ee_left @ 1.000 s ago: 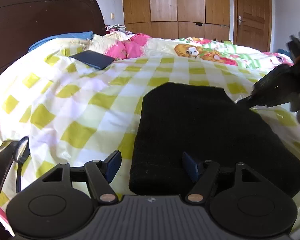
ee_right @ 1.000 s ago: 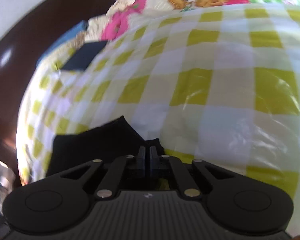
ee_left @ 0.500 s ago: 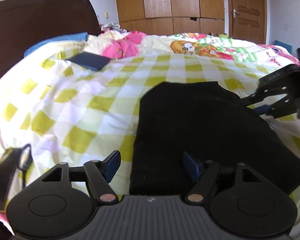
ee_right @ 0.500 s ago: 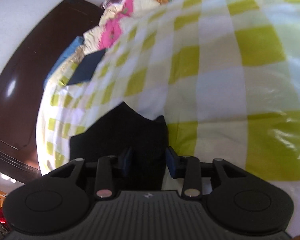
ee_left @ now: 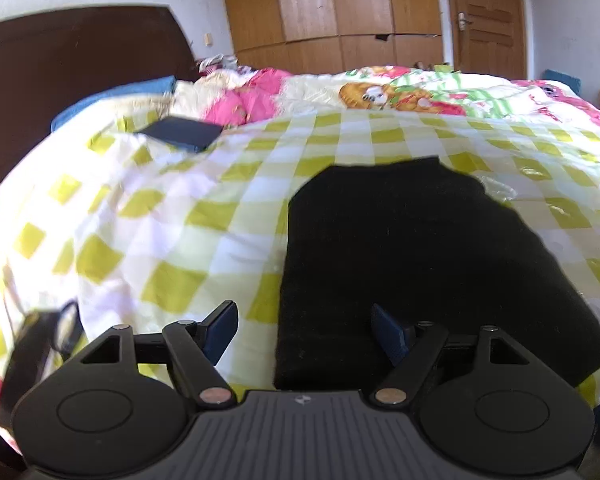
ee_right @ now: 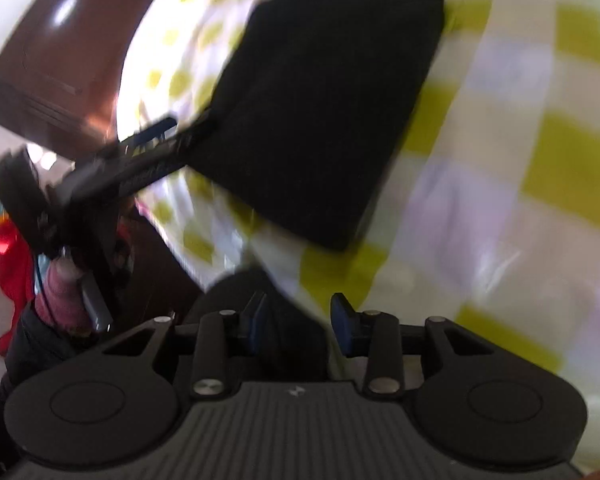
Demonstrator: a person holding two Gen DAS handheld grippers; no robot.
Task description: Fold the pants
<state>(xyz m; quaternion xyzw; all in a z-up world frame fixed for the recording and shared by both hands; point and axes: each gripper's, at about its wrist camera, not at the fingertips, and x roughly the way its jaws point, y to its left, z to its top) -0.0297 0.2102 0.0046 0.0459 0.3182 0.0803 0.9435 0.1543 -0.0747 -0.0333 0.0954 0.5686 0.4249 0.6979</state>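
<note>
Pants (ee_left: 416, 264): black, folded into a flat block, lying on the bed w/ the green-and-white check quilt (ee_left: 204, 216). In the left wrist view they sit right of centre, near edge just ahead of the gripper, far edge toward the cartoon-print bedding (ee_left: 404, 96). In the right wrist view the same pants (ee_right: 324, 112) show as a dark slab across the top centre, frame blurred, edges soft.

Left gripper (ee_left: 304, 330): wide open, nothing held. Its right finger is over the pants' near left corner, left finger over bare quilt; can't tell if either touches. From the right wrist view the left gripper (ee_right: 188, 128) comes in from the left, tip at the pants' edge, prob. just beside it, blur makes contact unclear.

Right gripper (ee_right: 298, 318): open part-way, nothing between fingers. It's well apart from the pants, near the bed's edge, quilt under the right finger, something dark below the left.

Round about: dark notebook-like item (ee_left: 180, 133) on the quilt far left, pink bedding (ee_left: 240, 100) and a blue pillow (ee_left: 116, 98) behind it, dark headboard (ee_left: 68, 60) at left, wood wardrobe (ee_left: 332, 12) and door (ee_left: 488, 20) at back. A dark blurred object (ee_left: 32, 356) lies by the bed's near left corner.
</note>
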